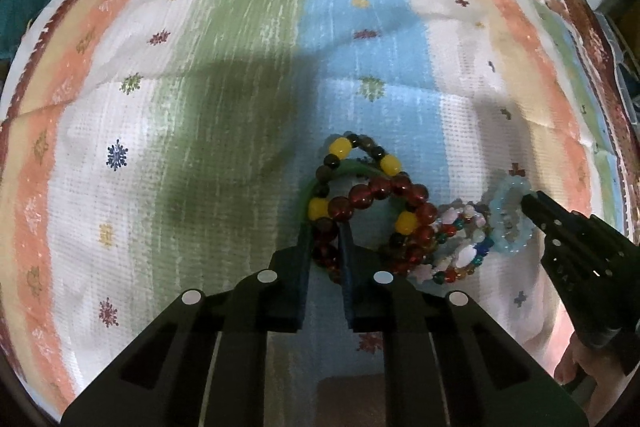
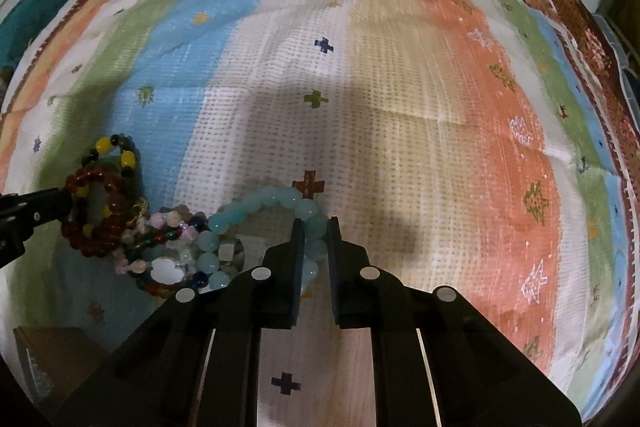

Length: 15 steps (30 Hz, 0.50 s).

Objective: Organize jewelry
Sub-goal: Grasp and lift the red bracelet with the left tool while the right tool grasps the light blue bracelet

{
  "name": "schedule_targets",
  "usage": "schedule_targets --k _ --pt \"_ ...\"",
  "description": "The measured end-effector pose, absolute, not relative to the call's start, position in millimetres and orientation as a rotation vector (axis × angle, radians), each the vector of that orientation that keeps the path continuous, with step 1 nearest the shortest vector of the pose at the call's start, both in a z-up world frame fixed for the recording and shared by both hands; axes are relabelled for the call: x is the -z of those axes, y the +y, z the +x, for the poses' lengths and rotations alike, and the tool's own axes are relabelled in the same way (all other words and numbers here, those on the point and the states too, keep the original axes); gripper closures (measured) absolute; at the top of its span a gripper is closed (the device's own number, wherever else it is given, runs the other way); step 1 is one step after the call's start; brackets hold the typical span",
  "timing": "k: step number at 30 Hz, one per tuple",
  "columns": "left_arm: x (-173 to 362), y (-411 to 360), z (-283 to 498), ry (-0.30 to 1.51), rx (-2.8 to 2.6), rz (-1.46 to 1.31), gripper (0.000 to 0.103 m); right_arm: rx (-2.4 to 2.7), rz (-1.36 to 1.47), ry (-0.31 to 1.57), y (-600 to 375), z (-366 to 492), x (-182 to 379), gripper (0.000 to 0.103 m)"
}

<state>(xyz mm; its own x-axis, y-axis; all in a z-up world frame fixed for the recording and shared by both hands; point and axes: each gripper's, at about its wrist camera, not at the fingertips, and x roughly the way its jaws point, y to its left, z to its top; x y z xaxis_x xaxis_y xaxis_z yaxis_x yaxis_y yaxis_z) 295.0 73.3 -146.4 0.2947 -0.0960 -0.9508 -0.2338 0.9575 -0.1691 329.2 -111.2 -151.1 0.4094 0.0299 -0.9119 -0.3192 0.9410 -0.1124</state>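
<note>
Surface: woven striped cloth (image 1: 248,39), coarse waffle texture, bands of green, blue, white and orange with small stitched motifs, creased.
Jewelry cluster: bead bracelets heaped together on the cloth, touching and overlapping.
Dark red bracelet (image 1: 384,203): glossy round translucent beads.
Yellow-and-black bracelet (image 1: 352,155): round opaque beads, overlapping the red one.
Mixed bracelet (image 1: 460,247): small multicoloured beads of varied shapes.
Pale blue bracelet (image 2: 256,205): cloudy round beads, at the cluster's right end.
Left gripper (image 1: 326,239): pointed steeply down, jaws clenched on the dark red bracelet.
Right gripper (image 2: 314,227): pointed steeply down, jaws clamped on the pale blue bracelet.
</note>
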Motion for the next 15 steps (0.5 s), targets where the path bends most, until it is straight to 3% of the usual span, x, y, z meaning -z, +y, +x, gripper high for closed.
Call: schedule_targets --k 15 --pt "121 59 287 1.213 -0.069 -0.269 0.090 -0.271 -0.267 1.093 -107 310 128 0.091"
